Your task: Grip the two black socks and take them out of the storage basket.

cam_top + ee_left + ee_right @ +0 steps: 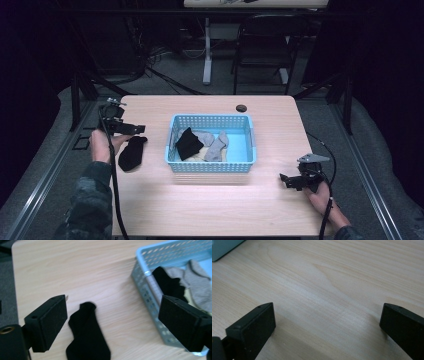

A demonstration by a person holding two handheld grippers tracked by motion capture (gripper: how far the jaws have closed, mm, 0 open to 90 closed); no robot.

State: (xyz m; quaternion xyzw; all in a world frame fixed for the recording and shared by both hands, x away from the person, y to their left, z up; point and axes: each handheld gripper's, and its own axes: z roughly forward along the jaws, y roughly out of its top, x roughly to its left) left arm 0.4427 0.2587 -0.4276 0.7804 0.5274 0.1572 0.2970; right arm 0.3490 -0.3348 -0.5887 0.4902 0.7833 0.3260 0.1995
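Note:
A black sock (132, 153) (87, 337) lies flat on the wooden table (210, 205), left of a light blue basket (212, 165) (145, 287). Inside the basket are another black sock (188, 143) (168, 285) draped at its left wall and grey socks (215, 145) (197, 285). My left gripper (139, 129) (112, 322) hovers just above the loose black sock, jaws wide open and holding nothing. My right gripper (285, 180) (327, 330) rests low over bare table at the right front, open and holding nothing.
A small dark round disc (241, 107) sits on the table behind the basket. A corner of the basket (222, 247) shows at the top left of the right gripper view. A chair (265, 45) and desk legs stand beyond the table.

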